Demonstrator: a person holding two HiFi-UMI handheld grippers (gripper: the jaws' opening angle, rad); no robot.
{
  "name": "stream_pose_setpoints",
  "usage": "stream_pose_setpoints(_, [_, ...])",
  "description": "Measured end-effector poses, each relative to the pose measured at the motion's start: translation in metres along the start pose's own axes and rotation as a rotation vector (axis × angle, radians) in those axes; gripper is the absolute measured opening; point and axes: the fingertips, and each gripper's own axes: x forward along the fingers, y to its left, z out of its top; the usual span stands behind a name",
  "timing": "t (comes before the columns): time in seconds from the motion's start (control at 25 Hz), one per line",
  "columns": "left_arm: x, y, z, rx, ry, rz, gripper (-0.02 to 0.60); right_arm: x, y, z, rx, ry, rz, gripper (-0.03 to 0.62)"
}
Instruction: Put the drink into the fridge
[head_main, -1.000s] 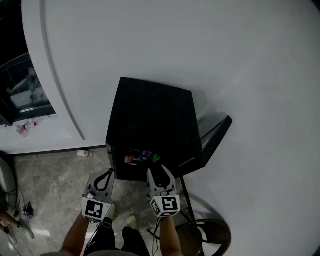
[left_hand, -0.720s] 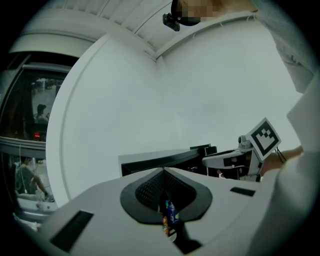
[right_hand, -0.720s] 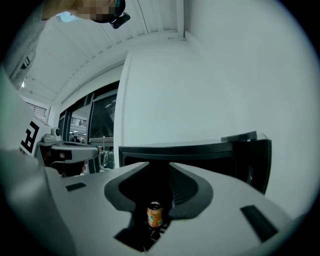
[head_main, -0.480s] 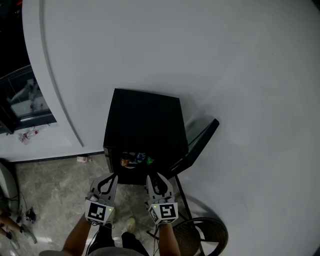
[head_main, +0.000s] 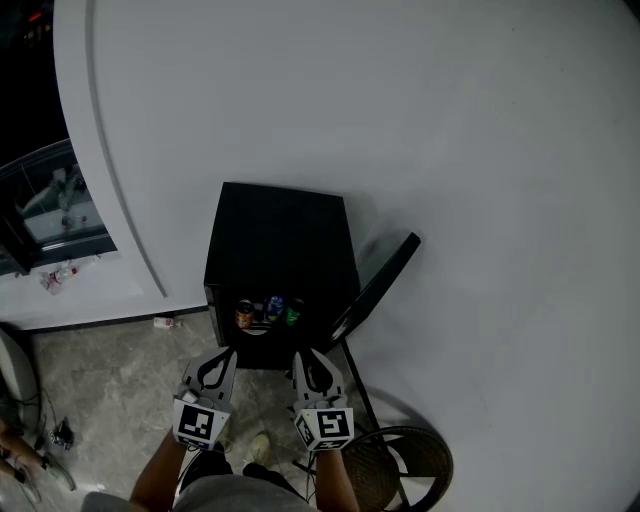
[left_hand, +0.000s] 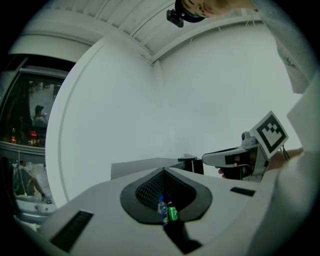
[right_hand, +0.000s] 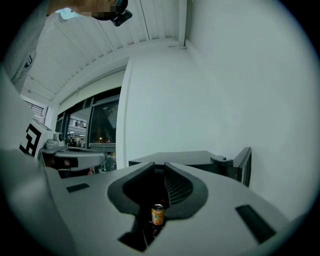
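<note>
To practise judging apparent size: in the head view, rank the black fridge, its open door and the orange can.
1. Black box-shaped fridge
2. Open black door, seen nearly edge-on
3. Small orange drink can

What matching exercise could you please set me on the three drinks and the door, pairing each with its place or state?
Things:
1. orange can
2. bottle
3. green can
4. door

Places or states, as the head view shows them:
a. stands open
b. middle drink
c. leftmost drink
d. rightmost drink

Pairs: 1-c, 2-b, 3-d, 4-a.
</note>
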Motion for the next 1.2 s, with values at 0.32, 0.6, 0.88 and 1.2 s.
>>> stream_pose_setpoints(0.32, [-0.017,-0.012,0.003,0.014,-0.009,0.016,0.005,-0.028,0.011,0.009,-0.021,-0.011,0.033,0.069])
stream_pose_setpoints(0.6, [-0.027,-0.018,0.002,0.017,-0.009,0.028,0.005,-0.036,0.015,0.012,-0.029,-0.021,0.051,0.069])
stream_pose_setpoints(0.88, [-0.024,-0.02,0.009,0.023,-0.021,0.034,0.005,-0.037,0.012,0.009,-0.034,-0.018,0.056,0.063])
stream_pose_setpoints(1.2, [-0.023,-0.025,0.002,0.025,-0.006,0.025,0.005,-0.042,0.01,0.004,-0.024,-0.016,0.047,0.063])
